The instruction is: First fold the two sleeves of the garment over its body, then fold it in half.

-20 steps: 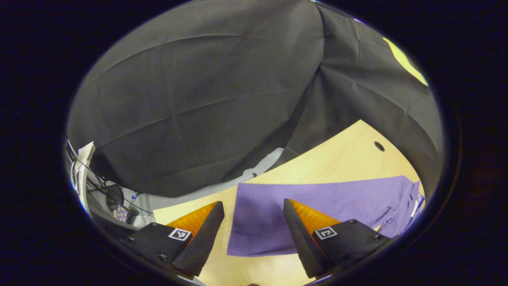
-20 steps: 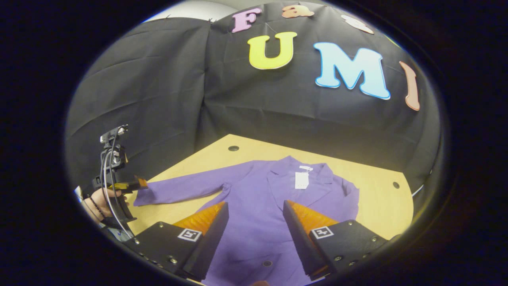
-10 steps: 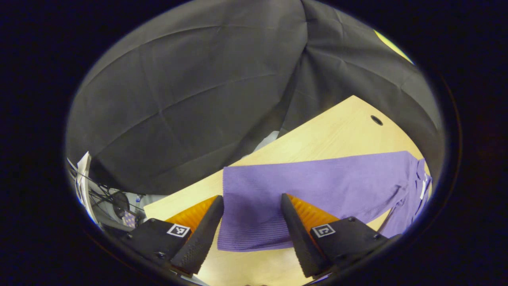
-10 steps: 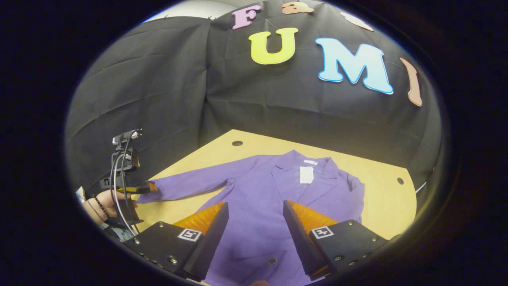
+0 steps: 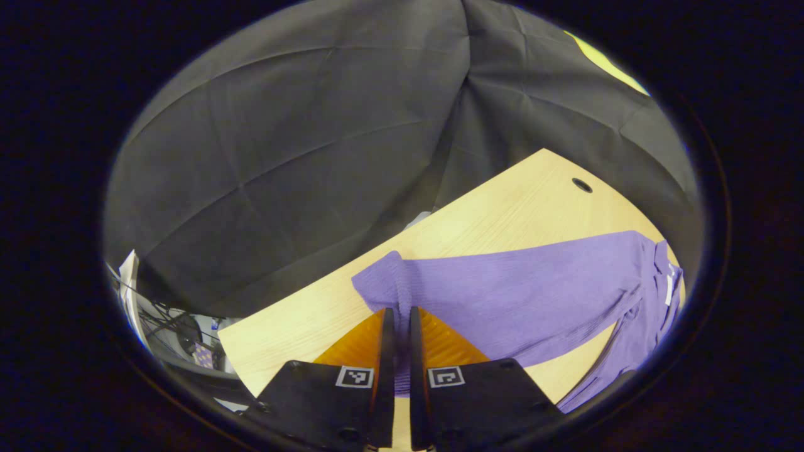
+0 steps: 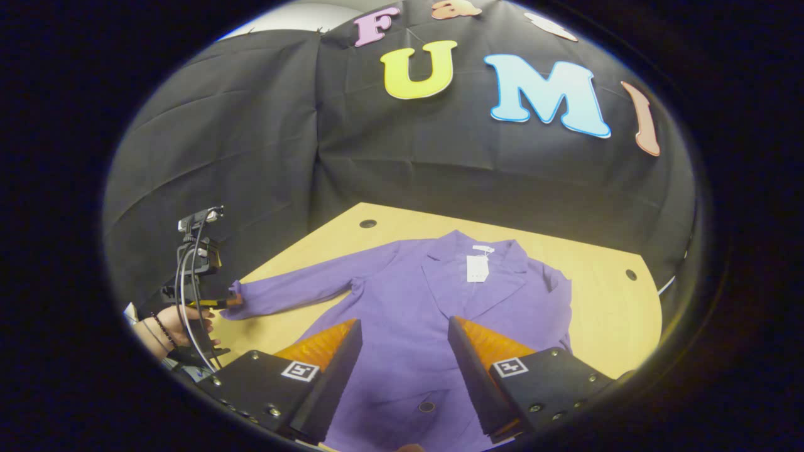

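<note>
2 grippers: left gripper (image 5: 397, 326) clamps the purple jacket's (image 6: 408, 314) sleeve cuff (image 5: 386, 282); right gripper (image 6: 402, 351) spread apart above it.

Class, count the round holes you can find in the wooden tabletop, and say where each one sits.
2. One hole is near the far left corner of the table, beyond the jacket sleeve; the other hole is near the far right edge. The jacket may hide more.

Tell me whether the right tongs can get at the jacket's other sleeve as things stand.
Probably yes: the right tongs hang open above the purple knit jacket, and its sleeve lies nearby on the wooden table, nothing between.
</note>
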Available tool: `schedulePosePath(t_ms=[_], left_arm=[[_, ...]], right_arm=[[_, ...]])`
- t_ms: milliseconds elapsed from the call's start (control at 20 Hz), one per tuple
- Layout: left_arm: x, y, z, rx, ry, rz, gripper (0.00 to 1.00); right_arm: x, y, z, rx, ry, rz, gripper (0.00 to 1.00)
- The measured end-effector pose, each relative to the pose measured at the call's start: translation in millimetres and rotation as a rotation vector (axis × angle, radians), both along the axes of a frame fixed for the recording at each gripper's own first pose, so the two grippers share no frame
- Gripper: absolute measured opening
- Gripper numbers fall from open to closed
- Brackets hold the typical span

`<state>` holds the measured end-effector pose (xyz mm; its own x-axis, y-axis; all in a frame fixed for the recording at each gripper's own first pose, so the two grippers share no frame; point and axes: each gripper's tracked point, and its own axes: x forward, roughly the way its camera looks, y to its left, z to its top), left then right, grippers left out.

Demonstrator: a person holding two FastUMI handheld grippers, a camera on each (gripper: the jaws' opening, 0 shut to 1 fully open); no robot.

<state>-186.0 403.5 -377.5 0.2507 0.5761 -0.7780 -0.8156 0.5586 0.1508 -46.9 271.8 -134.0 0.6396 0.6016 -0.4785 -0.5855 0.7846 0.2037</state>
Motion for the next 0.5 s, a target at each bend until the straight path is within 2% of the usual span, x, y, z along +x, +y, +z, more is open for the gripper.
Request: schedulePosePath(t_ms=[100, 150, 300, 500], left_arm=[[4.2, -0.2, 1.8, 0.002, -0.004, -0.019, 0.18], [8.7, 2.9, 0.4, 0.004, -0.012, -0.001, 0.07], [11.8, -3.6, -0.3, -0.026, -0.041, 0.000, 0.07], [16.5, -11.4, 13.7, -0.060, -0.146, 0.056, 0.07]], right_arm=[[0.1, -3.3, -1.1, 0.004, 0.005, -0.011, 0.84], [1.0, -5.1, -0.5, 0.006, 0.005, -0.017, 0.85], [3.7, -10.9, 0.2, 0.006, 0.000, -0.031, 0.84], [8.7, -18.9, -0.3, 0.001, -0.004, -0.051, 0.84]])
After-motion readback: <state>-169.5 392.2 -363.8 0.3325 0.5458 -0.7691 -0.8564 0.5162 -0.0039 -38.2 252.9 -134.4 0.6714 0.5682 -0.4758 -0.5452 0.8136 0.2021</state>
